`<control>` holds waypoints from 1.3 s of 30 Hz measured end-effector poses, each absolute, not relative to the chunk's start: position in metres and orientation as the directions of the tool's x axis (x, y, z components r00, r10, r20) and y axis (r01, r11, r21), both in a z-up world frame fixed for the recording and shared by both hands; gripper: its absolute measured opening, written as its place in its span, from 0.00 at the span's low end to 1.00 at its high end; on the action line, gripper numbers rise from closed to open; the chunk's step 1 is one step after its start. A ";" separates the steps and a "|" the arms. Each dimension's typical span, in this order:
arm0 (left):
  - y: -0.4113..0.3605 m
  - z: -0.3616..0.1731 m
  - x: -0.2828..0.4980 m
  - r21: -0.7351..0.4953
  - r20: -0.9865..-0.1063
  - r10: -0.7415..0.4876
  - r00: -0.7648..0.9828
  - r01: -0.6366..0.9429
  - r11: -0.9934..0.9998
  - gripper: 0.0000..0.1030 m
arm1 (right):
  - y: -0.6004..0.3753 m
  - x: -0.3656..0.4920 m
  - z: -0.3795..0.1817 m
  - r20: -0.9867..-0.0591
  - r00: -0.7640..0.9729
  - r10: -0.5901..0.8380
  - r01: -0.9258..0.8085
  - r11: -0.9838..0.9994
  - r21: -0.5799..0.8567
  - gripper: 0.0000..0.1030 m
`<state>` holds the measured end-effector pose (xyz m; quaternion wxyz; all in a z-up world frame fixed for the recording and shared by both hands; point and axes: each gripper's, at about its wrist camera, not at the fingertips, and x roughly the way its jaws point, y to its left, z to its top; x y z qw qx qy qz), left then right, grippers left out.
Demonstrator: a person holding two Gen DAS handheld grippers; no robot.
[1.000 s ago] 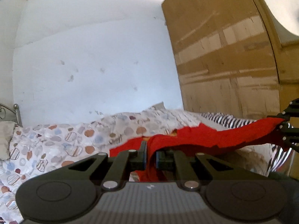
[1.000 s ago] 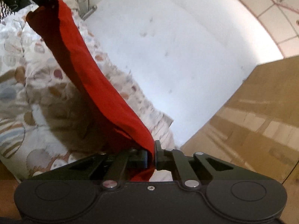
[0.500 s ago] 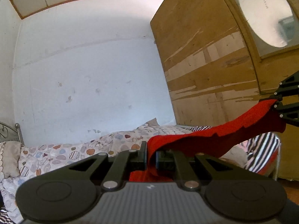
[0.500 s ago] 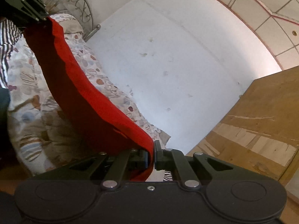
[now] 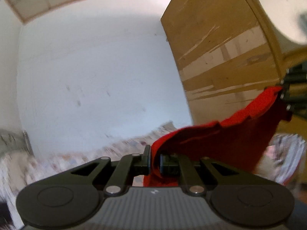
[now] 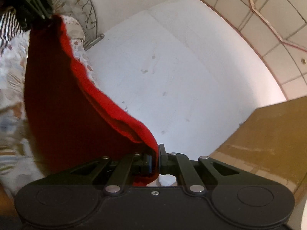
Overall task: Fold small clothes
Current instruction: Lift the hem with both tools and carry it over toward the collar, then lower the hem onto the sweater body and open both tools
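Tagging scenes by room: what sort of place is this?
Most likely a bedroom: a bed with a patterned quilt, a metal bedframe, and a wooden wardrobe against a white wall.

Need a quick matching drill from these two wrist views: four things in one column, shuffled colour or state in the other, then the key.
Column 1:
1. red garment
2. left gripper
3. wardrobe
4. bed cover

Column 2:
A. brown wood, standing at the right in the left wrist view
B. pale, printed with coloured spots
C. hanging stretched between both grippers
D. shut on a cloth edge

The right gripper is clamped on the other end of the garment.

Pairs: 1-C, 2-D, 3-A, 4-B
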<state>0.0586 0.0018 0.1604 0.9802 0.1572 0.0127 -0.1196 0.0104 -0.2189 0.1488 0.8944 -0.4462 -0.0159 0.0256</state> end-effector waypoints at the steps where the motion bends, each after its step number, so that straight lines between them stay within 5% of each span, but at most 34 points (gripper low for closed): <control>1: -0.002 0.158 0.072 0.325 -0.050 -0.215 0.975 0.219 0.920 0.08 | -0.219 0.023 0.151 0.001 0.998 0.059 -0.035 0.608 -0.793 0.05; 13: -0.019 0.128 0.258 0.227 -0.221 -0.164 0.962 0.214 0.950 0.09 | -0.244 0.191 0.139 -0.180 0.983 0.018 -0.142 0.696 -0.703 0.06; 24: -0.030 0.046 0.354 0.242 -0.404 -0.125 0.906 0.238 0.941 0.10 | -0.247 0.306 0.066 -0.385 0.923 0.008 -0.256 0.759 -0.599 0.06; 33: -0.027 0.001 0.407 0.139 -0.564 -0.141 0.813 0.262 0.955 0.11 | -0.253 0.354 0.014 -0.486 0.874 0.020 -0.307 0.797 -0.520 0.10; 36: -0.027 -0.005 0.418 0.150 -0.607 -0.136 0.783 0.281 0.948 0.19 | -0.261 0.365 0.006 -0.519 0.854 0.029 -0.316 0.822 -0.474 0.12; 39: -0.026 -0.006 0.422 0.154 -0.635 -0.126 0.762 0.285 0.946 0.37 | -0.267 0.376 0.000 -0.573 0.817 0.063 -0.339 0.856 -0.389 0.17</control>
